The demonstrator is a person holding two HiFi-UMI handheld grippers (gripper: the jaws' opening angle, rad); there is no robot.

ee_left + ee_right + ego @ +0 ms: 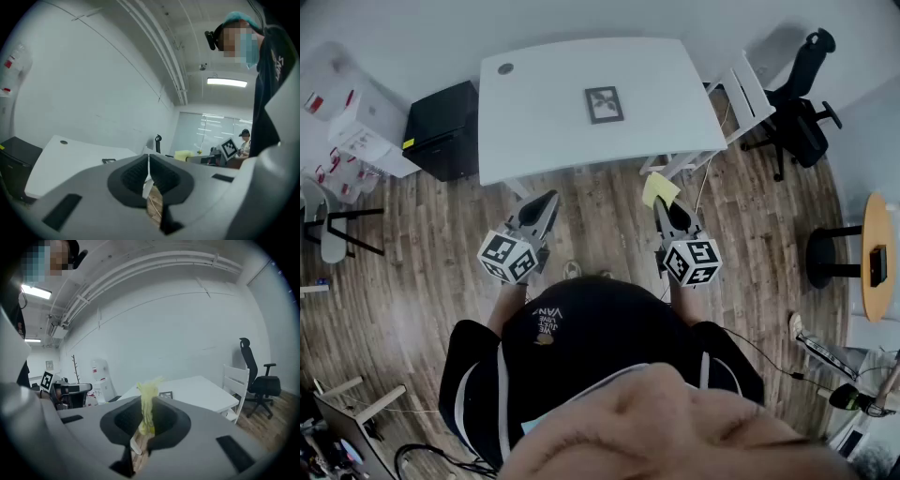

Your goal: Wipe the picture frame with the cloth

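Observation:
A small dark picture frame [604, 104] lies flat near the middle of the white table [544, 131]; it also shows as a dark sliver [108, 161] in the left gripper view and as a small dark frame [165, 394] in the right gripper view. My right gripper [663, 208] is shut on a yellow cloth [659, 189], which sticks up from between its jaws [147, 404]. My left gripper [547, 206] is shut with nothing in it. Both grippers hang over the wooden floor, short of the table's near edge.
A black cabinet [442, 131] stands left of the table, with white boxes [356, 122] beyond it. A white chair [741, 94] and a black office chair [802, 103] stand at the right. A round wooden table [879, 258] is at far right.

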